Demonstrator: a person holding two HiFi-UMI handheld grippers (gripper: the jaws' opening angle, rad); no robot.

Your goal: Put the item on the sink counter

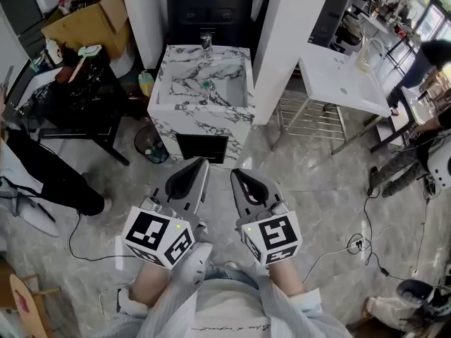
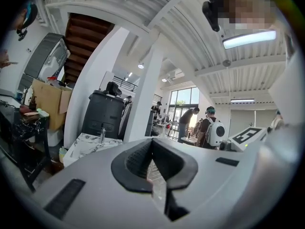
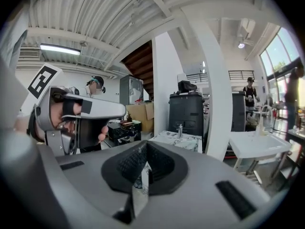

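Both grippers shut and empty, short of the marble sink counter
The left gripper (image 1: 199, 166) and right gripper (image 1: 241, 176) were side by side above the floor (image 1: 310, 189), each with jaws pressed together on nothing. The sink counter (image 1: 201, 113) stood ahead of them, its faucet (image 1: 206, 42) at the back; which thing was the item could not be told

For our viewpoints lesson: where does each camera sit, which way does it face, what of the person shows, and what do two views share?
Head view: on the head, facing steeply down at the sink; left gripper, right gripper and legs show.
Left gripper view: on that gripper, facing the sink; its jaws show.
Right gripper view: likewise; left hand shows too.
Shared: the sink.
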